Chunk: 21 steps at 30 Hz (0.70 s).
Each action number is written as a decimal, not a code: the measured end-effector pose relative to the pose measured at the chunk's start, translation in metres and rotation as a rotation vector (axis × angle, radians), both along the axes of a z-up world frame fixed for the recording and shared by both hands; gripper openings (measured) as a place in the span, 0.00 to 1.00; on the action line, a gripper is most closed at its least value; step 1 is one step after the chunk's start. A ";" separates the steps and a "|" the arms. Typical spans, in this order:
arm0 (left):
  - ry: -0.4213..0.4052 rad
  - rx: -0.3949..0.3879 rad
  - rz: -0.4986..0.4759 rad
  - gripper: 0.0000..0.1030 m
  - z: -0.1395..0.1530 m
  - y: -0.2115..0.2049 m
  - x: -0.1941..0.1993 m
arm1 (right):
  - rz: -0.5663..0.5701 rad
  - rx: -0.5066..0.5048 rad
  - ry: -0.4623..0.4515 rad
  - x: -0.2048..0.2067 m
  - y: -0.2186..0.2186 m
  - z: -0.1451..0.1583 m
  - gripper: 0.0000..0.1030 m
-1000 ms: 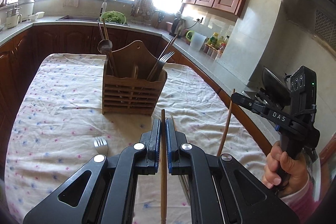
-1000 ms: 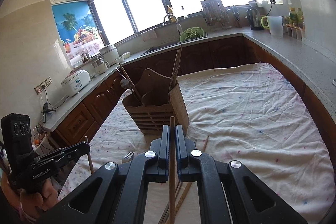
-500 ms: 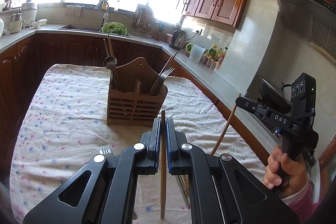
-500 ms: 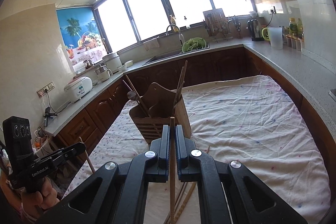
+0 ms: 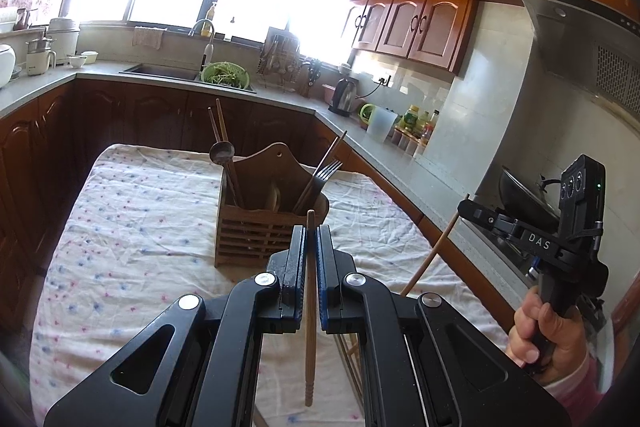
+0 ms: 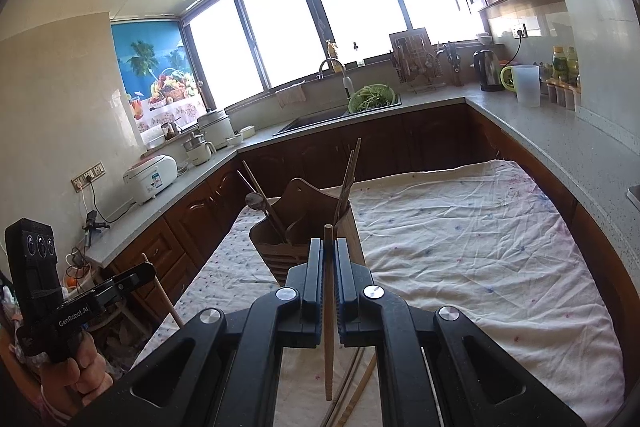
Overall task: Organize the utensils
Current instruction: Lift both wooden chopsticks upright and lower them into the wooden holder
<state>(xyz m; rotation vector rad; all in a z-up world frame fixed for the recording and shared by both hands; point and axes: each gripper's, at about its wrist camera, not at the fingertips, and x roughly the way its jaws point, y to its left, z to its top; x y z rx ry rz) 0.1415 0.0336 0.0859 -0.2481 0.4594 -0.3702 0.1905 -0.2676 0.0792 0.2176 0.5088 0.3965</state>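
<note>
Wooden chopstick (image 5: 309, 307) pinched upright in the left gripper (image 5: 310, 247), jaws closed on its shaft, both ends free. Right gripper (image 6: 328, 259) likewise clamps a second chopstick (image 6: 328, 311), long axis near vertical. Holder (image 5: 264, 223) stands mid-table, dead ahead of and below both jaws; judged next: carry forward, tips down into a slot. More sticks lie on the cloth (image 6: 460, 247) near its front edge. Writing: "DAS", "GenRobot.AI" on the grippers.

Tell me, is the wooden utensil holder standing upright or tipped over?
Upright. The wooden utensil holder stands on the tablecloth, with its spoon and fork sticking up.
</note>
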 end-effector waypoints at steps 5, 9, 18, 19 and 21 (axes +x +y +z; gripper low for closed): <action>-0.026 -0.005 0.016 0.04 0.009 0.005 0.007 | 0.005 -0.003 -0.011 0.005 0.003 0.005 0.05; -0.049 -0.006 0.027 0.04 0.018 0.008 0.015 | 0.009 -0.005 -0.025 0.010 0.006 0.012 0.05; -0.104 -0.011 0.068 0.04 0.038 0.022 0.034 | 0.014 -0.008 -0.066 0.027 0.012 0.030 0.05; -0.108 -0.011 0.072 0.04 0.040 0.023 0.037 | 0.013 -0.008 -0.070 0.028 0.012 0.033 0.05; -0.116 -0.010 0.083 0.04 0.044 0.026 0.041 | 0.011 -0.009 -0.079 0.032 0.013 0.037 0.05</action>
